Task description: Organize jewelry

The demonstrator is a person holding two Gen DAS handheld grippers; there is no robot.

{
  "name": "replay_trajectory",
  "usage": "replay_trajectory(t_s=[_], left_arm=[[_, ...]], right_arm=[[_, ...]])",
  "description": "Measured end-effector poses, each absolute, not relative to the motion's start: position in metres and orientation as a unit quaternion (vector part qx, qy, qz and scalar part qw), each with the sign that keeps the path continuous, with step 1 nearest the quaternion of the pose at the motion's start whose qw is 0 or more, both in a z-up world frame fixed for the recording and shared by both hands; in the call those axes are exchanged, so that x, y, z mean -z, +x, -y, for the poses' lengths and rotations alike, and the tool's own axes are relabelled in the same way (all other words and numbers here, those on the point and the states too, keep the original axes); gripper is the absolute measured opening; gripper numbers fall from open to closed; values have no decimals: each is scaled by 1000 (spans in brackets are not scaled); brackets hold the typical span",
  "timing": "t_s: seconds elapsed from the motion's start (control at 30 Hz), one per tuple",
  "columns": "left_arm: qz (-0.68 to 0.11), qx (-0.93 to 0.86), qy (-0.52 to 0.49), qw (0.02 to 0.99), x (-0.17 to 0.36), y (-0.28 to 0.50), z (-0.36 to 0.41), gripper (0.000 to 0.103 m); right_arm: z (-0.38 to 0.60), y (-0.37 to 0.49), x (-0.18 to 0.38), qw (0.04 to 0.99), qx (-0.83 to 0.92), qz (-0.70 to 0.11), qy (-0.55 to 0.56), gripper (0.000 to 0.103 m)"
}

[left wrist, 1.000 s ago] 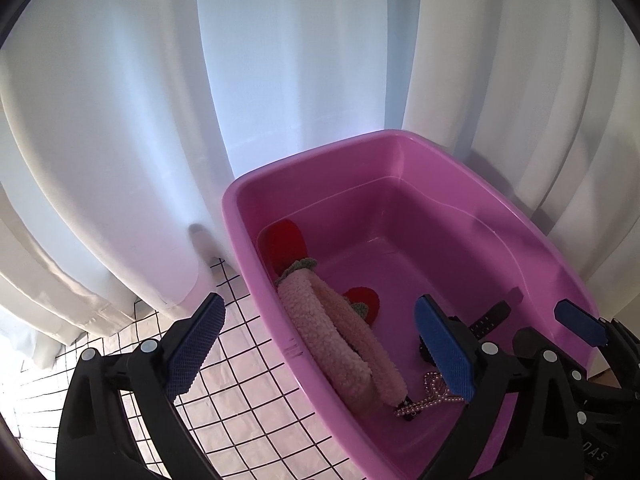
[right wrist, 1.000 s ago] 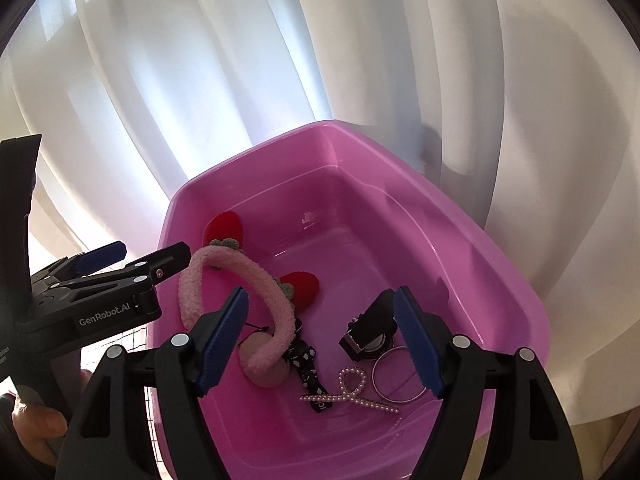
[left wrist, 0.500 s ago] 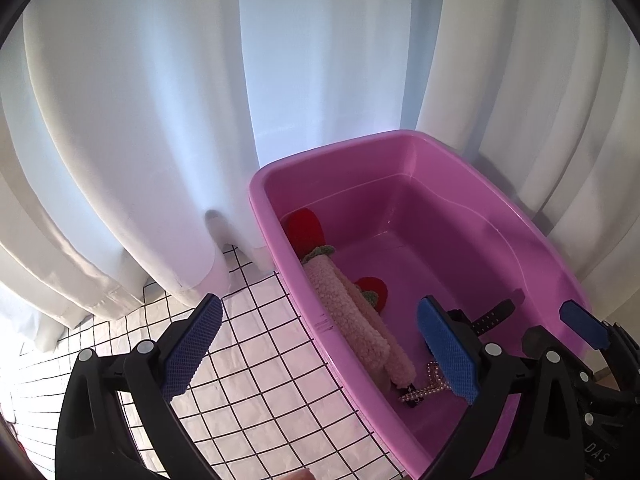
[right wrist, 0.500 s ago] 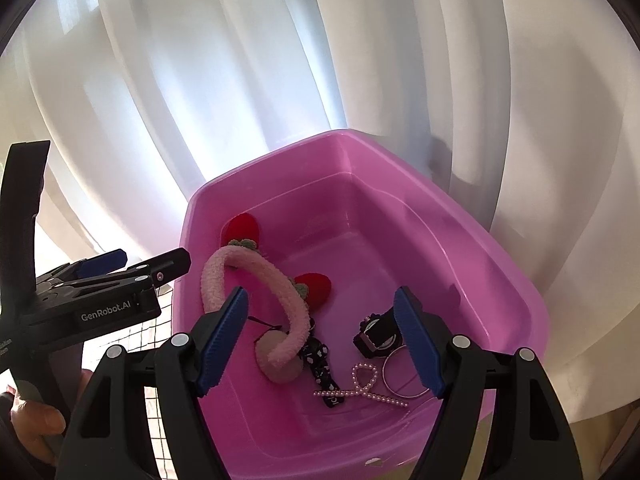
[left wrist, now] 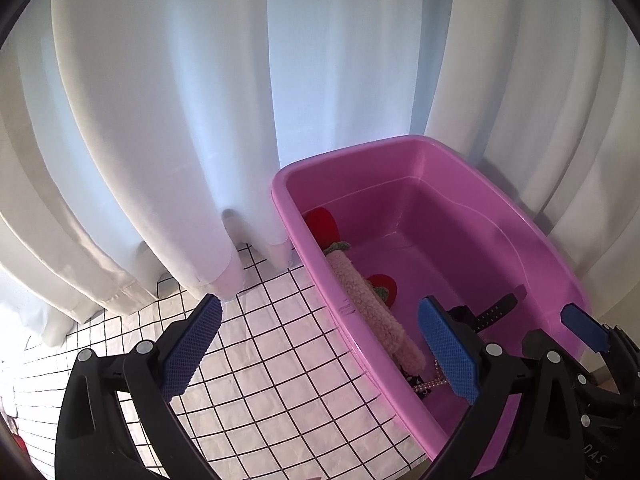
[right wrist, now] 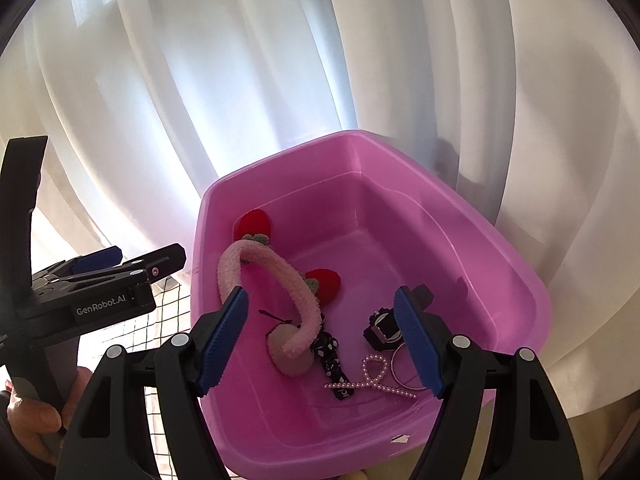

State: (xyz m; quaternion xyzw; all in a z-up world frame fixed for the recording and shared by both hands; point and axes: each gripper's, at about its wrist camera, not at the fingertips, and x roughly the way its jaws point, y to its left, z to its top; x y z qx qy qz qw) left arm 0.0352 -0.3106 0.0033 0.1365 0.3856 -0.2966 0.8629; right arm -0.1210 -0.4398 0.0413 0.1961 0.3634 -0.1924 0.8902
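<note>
- The right gripper (right wrist: 320, 336) hangs over the near half of the pink tub (right wrist: 500, 248), its blue pads apart with nothing between them.
- The left gripper (left wrist: 320, 352) straddles the tub's left wall, jaws apart and empty: one pad over the grid-patterned cloth (left wrist: 280, 380), the other over the tub's inside.
- In the right wrist view a hand (right wrist: 34, 420) at 8 o'clock holds the left tool's handle.
- On the tub floor nearest the right camera lie a pearl bow clip (right wrist: 374, 378) and a thin ring bangle (right wrist: 400, 364), touching, at 5 o'clock.
- Just beyond, a black watch (right wrist: 382, 326) is partly hidden by the right pad.
- A black patterned ribbon (right wrist: 330, 354) lies beside a beige pompom (right wrist: 286, 350).
- The fuzzy pink headband (right wrist: 276, 272) arches over them, with red strawberries (right wrist: 256, 222) toward 11 o'clock.
- White curtains (right wrist: 280, 80) hang behind, touching the tub's far rim.
</note>
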Motion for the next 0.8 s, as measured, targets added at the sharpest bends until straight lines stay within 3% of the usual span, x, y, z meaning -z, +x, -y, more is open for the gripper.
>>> replay_trajectory(t_s=[0.8], left_arm=[[-382, 293, 133, 866, -6, 31, 297, 97]], right_arm=[[427, -119, -43, 891, 184, -371, 187, 72]])
